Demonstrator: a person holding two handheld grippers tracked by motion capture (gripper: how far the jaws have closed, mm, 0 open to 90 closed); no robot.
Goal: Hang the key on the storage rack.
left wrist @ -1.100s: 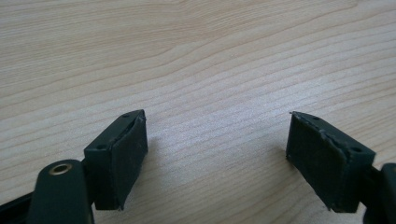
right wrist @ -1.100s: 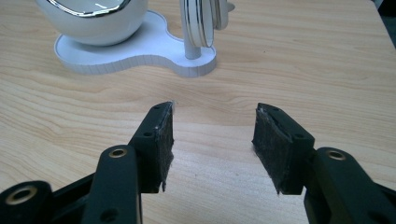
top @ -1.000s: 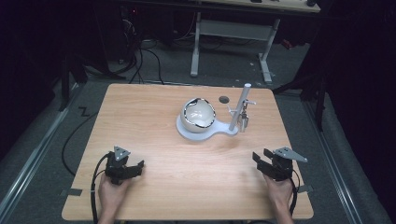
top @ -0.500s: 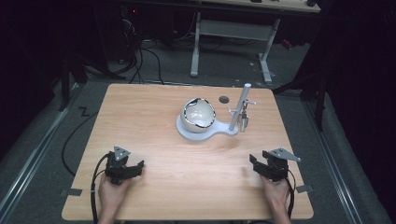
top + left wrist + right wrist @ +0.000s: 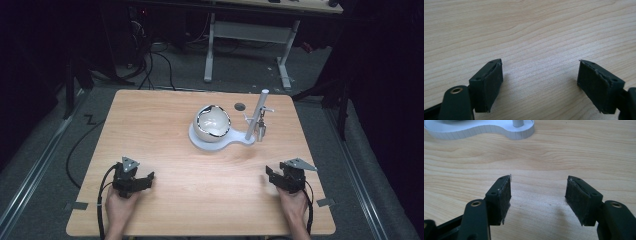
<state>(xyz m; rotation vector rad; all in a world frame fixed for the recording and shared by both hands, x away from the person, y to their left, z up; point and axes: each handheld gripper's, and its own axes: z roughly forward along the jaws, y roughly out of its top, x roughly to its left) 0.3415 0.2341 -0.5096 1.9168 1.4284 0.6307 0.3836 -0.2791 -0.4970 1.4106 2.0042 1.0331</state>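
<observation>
A white stand (image 5: pixel 216 142) sits at the middle back of the wooden table (image 5: pixel 165 125), carrying a round white bowl-like shell (image 5: pixel 212 122) and an upright post (image 5: pixel 257 116) from which a small metal piece (image 5: pixel 261 130) hangs. Its base edge (image 5: pixel 486 130) lies ahead of the right gripper's jaws. My left gripper (image 5: pixel 140 181) rests near the front left edge, open over bare wood (image 5: pixel 540 72). My right gripper (image 5: pixel 274 176) rests near the front right, open, with nothing between its pads (image 5: pixel 539 195).
A small dark disc (image 5: pixel 240 106) lies behind the stand near the table's back edge. Cables trail from both grippers off the front edge. A white-legged desk (image 5: pixel 250 35) stands beyond the table, and tape marks (image 5: pixel 325 202) flank the table on the dark floor.
The right gripper has shifted slightly to the left along the front of the table. The left gripper and the stand have stayed put.
</observation>
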